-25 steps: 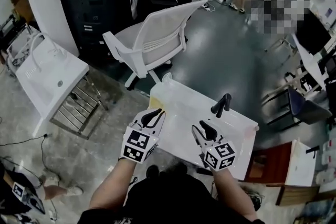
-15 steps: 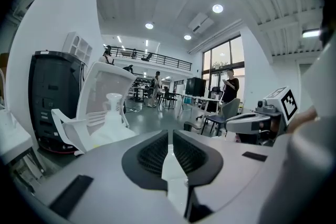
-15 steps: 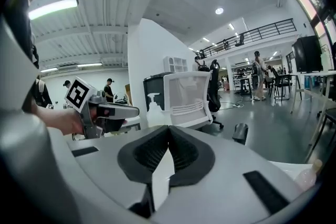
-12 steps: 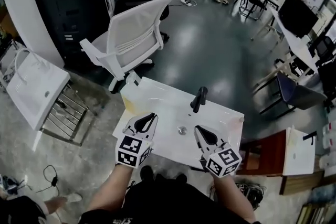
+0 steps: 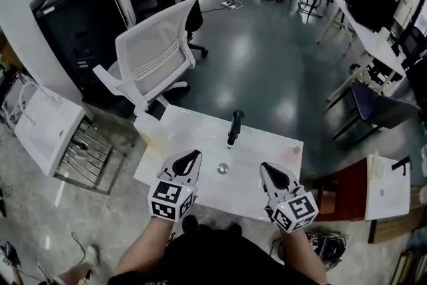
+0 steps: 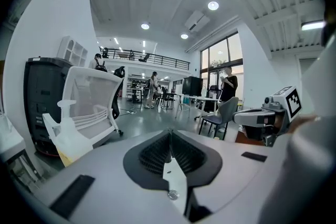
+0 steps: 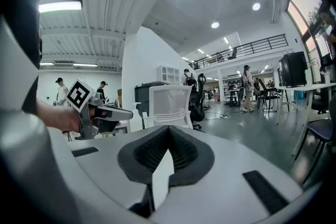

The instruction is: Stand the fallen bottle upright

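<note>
A translucent bottle (image 5: 148,125) with yellowish liquid stands upright at the far left corner of the white sink top (image 5: 267,143); the left gripper view shows the bottle (image 6: 64,136) low at the left. My left gripper (image 5: 191,155) hovers over the near left part of the sink, well short of the bottle. Its jaws are closing, pads nearly together, nothing between them (image 6: 170,132). My right gripper (image 5: 271,170) hangs over the near right edge, shut and empty (image 7: 169,128). Each gripper view shows the other gripper off to the side.
A black faucet (image 5: 233,127) rises mid-sink behind the drain (image 5: 223,168). A white mesh office chair (image 5: 150,57) stands just beyond the bottle. A black cabinet (image 5: 73,17) is far left, another white sink on a rack (image 5: 43,127) left, a red-brown stand (image 5: 340,193) right.
Both grippers have drawn back from over the basin to the sink's near edge, away from the bottle. The right jaws have closed. The bottle stays upright at its corner.
</note>
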